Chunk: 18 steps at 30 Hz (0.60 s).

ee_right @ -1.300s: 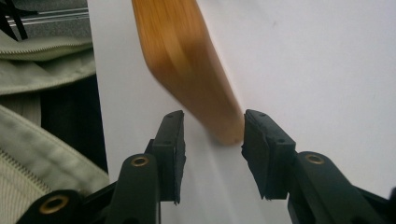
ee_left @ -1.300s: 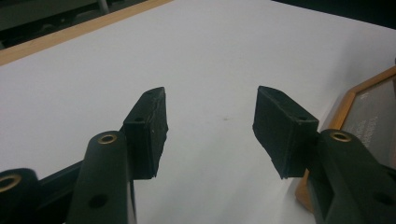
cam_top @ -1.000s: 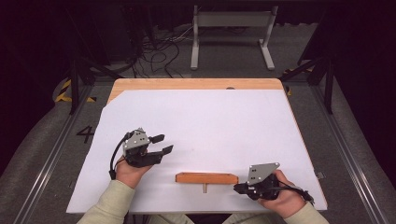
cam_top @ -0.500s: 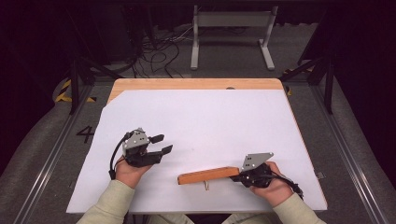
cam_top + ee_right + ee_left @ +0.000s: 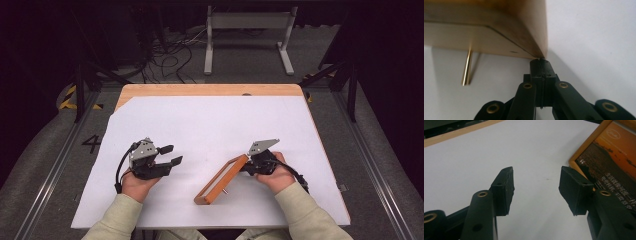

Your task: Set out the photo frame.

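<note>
Across the wooden table (image 5: 210, 90) lies a white sheet (image 5: 215, 130). Toward six o'clock on it stands a wooden picture frame (image 5: 220, 179), running from seven o'clock to one o'clock. At its one o'clock end, the right gripper (image 5: 248, 165) presses its shut jaws against the corner, holding nothing. At nine o'clock from the frame, the left gripper (image 5: 170, 155) rests with jaws wide apart and empty.
</note>
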Available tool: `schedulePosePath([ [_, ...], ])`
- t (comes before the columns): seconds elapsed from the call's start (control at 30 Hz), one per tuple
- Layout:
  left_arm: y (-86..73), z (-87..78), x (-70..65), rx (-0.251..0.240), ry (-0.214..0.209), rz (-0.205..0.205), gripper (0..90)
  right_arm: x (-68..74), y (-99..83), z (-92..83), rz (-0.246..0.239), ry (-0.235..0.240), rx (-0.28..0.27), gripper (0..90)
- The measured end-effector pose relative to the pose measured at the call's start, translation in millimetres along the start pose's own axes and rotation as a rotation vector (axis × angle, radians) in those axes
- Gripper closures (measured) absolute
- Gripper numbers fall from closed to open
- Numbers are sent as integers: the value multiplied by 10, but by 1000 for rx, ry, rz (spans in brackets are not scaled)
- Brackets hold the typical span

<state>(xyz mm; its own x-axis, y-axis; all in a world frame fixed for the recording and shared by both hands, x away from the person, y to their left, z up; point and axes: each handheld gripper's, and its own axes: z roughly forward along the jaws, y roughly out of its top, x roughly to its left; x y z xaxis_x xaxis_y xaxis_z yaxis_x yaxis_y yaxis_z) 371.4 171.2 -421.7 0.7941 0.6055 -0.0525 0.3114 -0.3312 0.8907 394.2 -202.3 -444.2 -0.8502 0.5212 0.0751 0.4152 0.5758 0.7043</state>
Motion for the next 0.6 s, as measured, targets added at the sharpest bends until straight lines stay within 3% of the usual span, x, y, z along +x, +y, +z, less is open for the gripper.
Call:
schedulePosePath([
  [0.6, -9, 16, 25, 4, -5, 0, 460, -99, 423, 478, 27, 71, -33, 900],
])
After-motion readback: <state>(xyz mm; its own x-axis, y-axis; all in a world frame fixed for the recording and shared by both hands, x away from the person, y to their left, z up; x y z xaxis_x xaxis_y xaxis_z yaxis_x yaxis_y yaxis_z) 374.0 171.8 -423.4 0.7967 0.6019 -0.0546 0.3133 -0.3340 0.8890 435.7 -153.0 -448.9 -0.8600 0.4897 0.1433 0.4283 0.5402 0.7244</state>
